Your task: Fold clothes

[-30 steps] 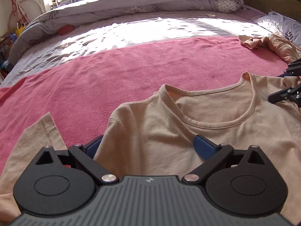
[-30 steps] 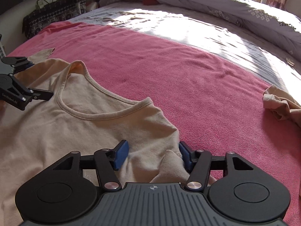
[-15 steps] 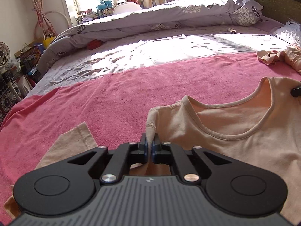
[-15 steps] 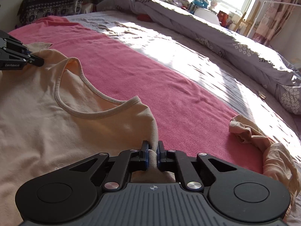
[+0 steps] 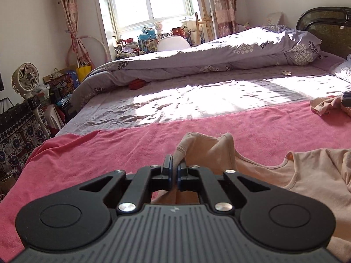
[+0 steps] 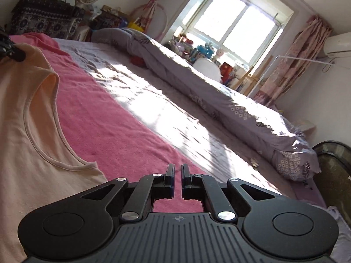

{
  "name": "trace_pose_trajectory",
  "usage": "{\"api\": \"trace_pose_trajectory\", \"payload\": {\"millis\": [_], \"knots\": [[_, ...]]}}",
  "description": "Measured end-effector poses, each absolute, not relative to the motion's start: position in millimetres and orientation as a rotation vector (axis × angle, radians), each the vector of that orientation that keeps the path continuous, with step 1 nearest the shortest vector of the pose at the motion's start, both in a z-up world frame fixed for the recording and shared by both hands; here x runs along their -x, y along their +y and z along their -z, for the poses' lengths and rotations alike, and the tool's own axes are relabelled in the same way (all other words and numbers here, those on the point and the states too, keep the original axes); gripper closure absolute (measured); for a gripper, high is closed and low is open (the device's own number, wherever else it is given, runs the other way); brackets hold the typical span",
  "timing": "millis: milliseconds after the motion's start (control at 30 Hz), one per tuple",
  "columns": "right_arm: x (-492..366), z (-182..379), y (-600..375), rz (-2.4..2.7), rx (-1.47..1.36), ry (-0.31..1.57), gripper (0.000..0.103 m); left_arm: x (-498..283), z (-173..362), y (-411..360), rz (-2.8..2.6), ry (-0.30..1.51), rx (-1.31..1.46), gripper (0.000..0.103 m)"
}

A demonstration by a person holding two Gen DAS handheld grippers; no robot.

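Note:
A peach T-shirt lies on a pink towel spread over the bed. My left gripper is shut on the shirt's shoulder seam, and the fabric stands up in a peak between its blue pads. In the right wrist view the shirt lies at the left with its neckline showing. The jaws of my right gripper are opening: a narrow gap shows only pink towel, with no cloth between them. The left gripper's tip shows at the far left edge of the right wrist view.
A crumpled peach garment lies at the towel's far right. A rolled grey duvet runs along the bed's far side, below the window. A fan and a patterned bag stand off the bed's left side, and a dark headboard is at the right.
Both grippers closed on the shirt's shoulders and rose while tilting up towards the room. The left still pinches fabric; the right now shows a small gap with no cloth in it.

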State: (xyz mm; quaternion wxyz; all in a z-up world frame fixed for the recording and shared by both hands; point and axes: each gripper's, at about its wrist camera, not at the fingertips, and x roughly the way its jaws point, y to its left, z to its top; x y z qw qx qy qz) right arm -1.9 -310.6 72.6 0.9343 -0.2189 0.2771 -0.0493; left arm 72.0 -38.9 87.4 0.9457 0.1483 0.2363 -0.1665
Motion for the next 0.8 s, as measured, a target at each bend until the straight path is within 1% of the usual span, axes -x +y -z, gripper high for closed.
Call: {"api": "trace_pose_trajectory", "payload": {"millis": [33, 67, 100, 133, 200, 267, 300, 333, 367, 400, 433, 467, 500, 667, 800], "knots": [[-2.1, -70.0, -317.5, 0.051, 0.381, 0.618, 0.083, -74.4, -79.3, -39.4, 0.331, 0.505, -0.314, 0.101], [-6.1, -66.5, -323.2, 0.009, 0.327, 0.664, 0.074, -76.7, -72.7, -38.7, 0.326, 0.529, -0.318, 0.101], [-10.6, -60.5, -326.1, -0.017, 0.301, 0.698, 0.054, -79.0, -67.5, -37.9, 0.317, 0.548, -0.318, 0.101], [-15.9, -53.0, -327.0, -0.034, 0.291, 0.725, 0.042, -80.8, -62.4, -36.7, 0.311, 0.564, -0.315, 0.101], [-27.2, -39.1, -325.6, -0.030, 0.305, 0.763, 0.041, -82.1, -56.4, -34.4, 0.304, 0.581, -0.307, 0.101], [-40.8, -26.2, -325.5, -0.056, 0.286, 0.818, 0.033, -82.1, -53.0, -33.2, 0.301, 0.589, -0.308, 0.101], [-48.2, -19.2, -325.3, -0.079, 0.268, 0.854, 0.025, -81.9, -51.9, -33.0, 0.301, 0.590, -0.311, 0.101], [-54.1, -13.0, -325.1, -0.101, 0.243, 0.887, 0.025, -81.5, -51.8, -33.2, 0.302, 0.590, -0.315, 0.101], [-57.4, -8.4, -325.1, -0.122, 0.202, 0.916, 0.028, -81.0, -51.8, -33.5, 0.302, 0.590, -0.318, 0.101], [-59.1, -6.3, -324.4, -0.138, 0.169, 0.936, 0.040, -80.6, -52.1, -33.5, 0.303, 0.587, -0.321, 0.100], [-57.8, -9.0, -322.4, -0.141, 0.148, 0.941, 0.064, -80.0, -52.3, -33.4, 0.304, 0.583, -0.322, 0.100], [-55.7, -12.1, -319.1, -0.131, 0.146, 0.940, 0.081, -79.0, -52.7, -33.2, 0.304, 0.579, -0.321, 0.100], [-51.3, -15.8, -313.8, -0.108, 0.179, 0.925, 0.095, -78.1, -53.1, -33.0, 0.304, 0.575, -0.321, 0.100], [-26.4, -37.2, -298.1, -0.082, 0.294, 0.824, 0.096, -69.8, -57.5, -32.8, 0.294, 0.543, -0.327, 0.100], [-7.2, -59.0, -287.8, -0.016, 0.419, 0.691, 0.096, -58.6, -67.8, -31.9, 0.285, 0.493, -0.335, 0.100]]}}
